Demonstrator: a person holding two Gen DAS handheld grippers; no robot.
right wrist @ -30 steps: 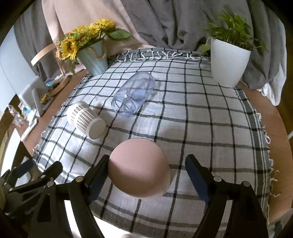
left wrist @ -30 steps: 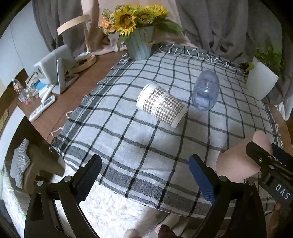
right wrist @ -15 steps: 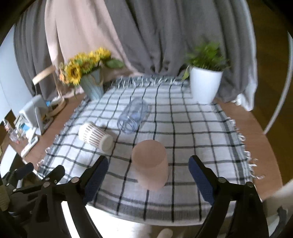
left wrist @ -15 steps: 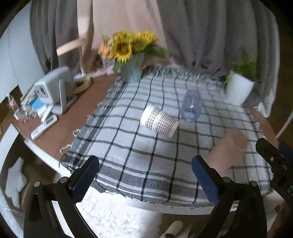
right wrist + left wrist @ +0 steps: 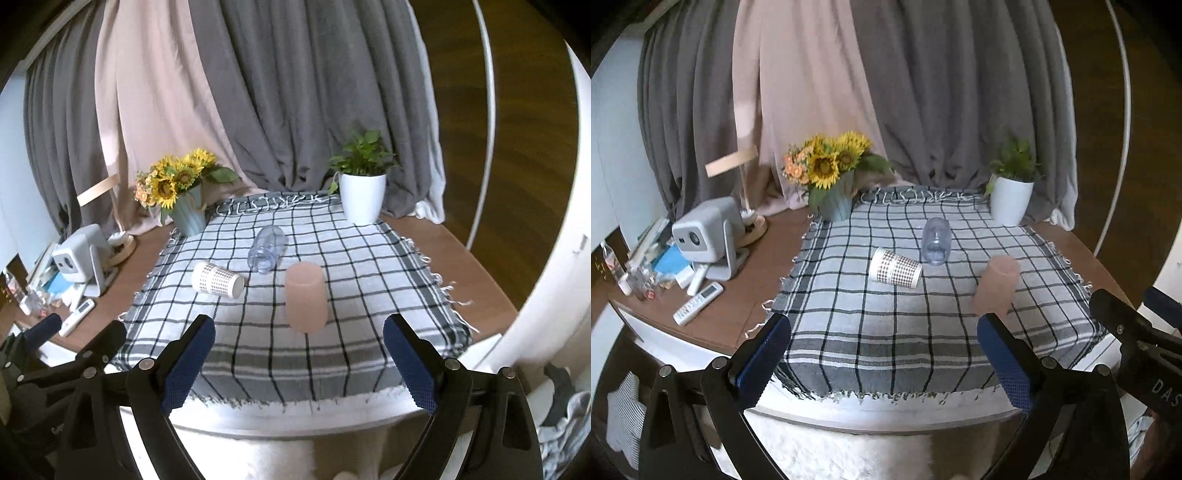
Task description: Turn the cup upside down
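A pink cup stands on its mouth, base up, on the checked cloth; it also shows in the left wrist view. A white patterned cup lies on its side left of it. A clear blue cup lies on its side behind. My right gripper is open and empty, well back from the table's front edge. My left gripper is open and empty, also back from the table.
A sunflower vase stands at the cloth's back left, a white plant pot at the back right. A grey projector, a lamp, a remote and clutter fill the wooden table's left side. White fluffy rug below.
Both grippers have pulled up and back from the table, staying open. The pink cup stays standing mouth down; the other cups have not moved.
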